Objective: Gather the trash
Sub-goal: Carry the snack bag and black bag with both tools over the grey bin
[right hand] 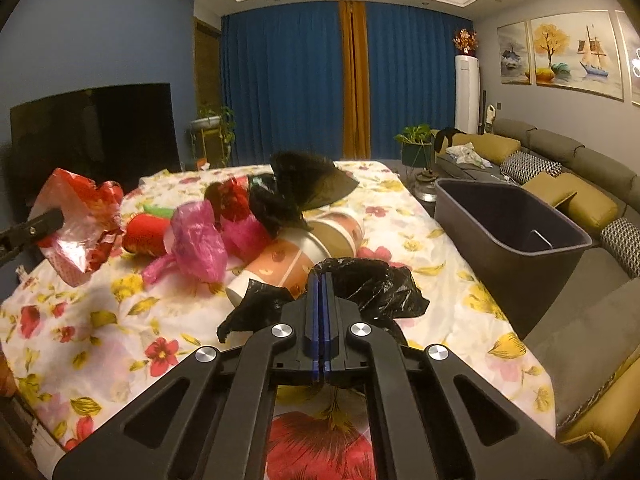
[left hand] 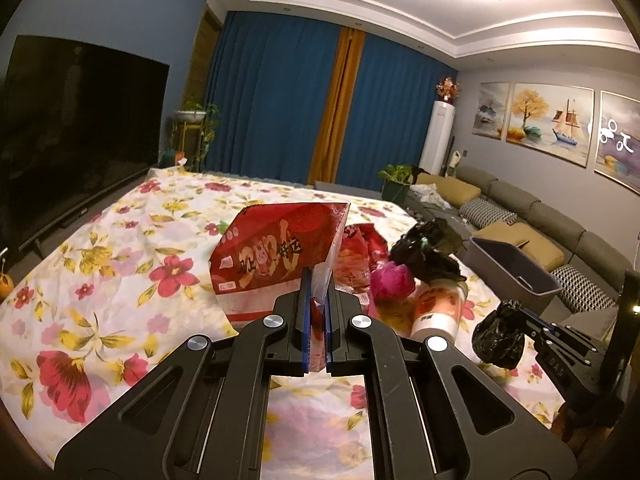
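Note:
My left gripper (left hand: 318, 280) is shut on a red snack bag (left hand: 276, 248) and holds it above the flowered table; the bag also shows in the right wrist view (right hand: 76, 220). My right gripper (right hand: 322, 280) is shut on a crumpled black plastic bag (right hand: 376, 288), which also shows in the left wrist view (left hand: 498, 338). A pile of trash lies mid-table: a pink plastic bag (right hand: 200, 246), paper cups (right hand: 304, 252), a red cup (right hand: 146, 234) and a black bag (right hand: 296, 188). A dark grey bin (right hand: 508, 224) stands open at the table's right edge.
The table carries a flowered cloth (right hand: 120, 320). A sofa with cushions (right hand: 580, 184) runs along the right behind the bin. A large TV (left hand: 76, 128) stands to the left. Plants and blue curtains are at the far end.

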The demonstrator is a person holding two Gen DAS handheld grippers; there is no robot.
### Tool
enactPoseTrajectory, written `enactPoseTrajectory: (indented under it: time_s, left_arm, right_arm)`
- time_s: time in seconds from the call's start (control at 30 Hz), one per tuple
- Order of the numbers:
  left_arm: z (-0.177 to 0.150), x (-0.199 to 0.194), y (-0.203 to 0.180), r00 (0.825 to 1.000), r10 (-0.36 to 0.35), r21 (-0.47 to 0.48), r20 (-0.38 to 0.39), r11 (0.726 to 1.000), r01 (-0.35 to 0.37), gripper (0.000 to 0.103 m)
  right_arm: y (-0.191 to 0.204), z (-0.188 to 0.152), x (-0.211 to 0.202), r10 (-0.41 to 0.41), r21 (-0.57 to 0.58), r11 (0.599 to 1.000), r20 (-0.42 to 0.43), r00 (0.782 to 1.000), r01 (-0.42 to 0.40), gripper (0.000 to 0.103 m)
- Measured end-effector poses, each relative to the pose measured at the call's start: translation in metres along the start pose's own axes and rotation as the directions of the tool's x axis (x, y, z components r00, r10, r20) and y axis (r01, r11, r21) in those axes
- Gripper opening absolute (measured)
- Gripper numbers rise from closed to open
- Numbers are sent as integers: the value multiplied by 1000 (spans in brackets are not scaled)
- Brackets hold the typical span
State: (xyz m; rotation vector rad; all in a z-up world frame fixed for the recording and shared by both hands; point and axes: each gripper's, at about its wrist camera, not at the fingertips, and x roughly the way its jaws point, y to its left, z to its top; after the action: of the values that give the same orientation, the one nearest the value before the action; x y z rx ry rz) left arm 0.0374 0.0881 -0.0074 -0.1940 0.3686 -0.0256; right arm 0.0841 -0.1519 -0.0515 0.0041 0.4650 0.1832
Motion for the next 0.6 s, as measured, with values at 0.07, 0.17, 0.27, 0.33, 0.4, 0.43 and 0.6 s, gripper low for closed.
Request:
enactPoseTrajectory:
  time_s: [0.07, 0.17, 0.27, 0.33, 0.4, 0.43, 0.6]
  left_arm:
    - [3, 0, -3, 1000, -7, 5, 4, 1000, 7, 4]
    - [8, 1, -11, 1000, -24, 17, 12, 1000, 24, 4]
    - [15, 3, -24, 999, -47, 41, 24, 998, 46, 4]
    - [18, 4, -32, 997, -67, 56, 31, 996, 65, 4]
    - [21, 7, -42, 996, -88, 72, 34, 994, 85, 4]
    - [23, 8, -45, 995, -98, 75, 33, 993, 95, 4]
    - [34, 18, -62, 988, -156, 83, 22, 985, 153, 4]
  right_arm:
    - [-2, 4, -5, 10, 6, 1000, 12, 1000, -10, 2]
    - [-8, 8, -10, 19, 16, 1000, 24, 1000, -20, 2]
    - [-15, 14, -14, 32, 29, 999, 37, 999, -33, 2]
    - [-20, 19, -18, 29, 34, 999, 49, 998, -31, 2]
    - [-23, 24, -22, 26, 36, 999, 61, 998, -28, 2]
    - [-25, 26, -23, 21, 35, 999, 68, 997, -23, 2]
    - [-38, 38, -32, -2, 34, 999, 105, 994, -1, 2]
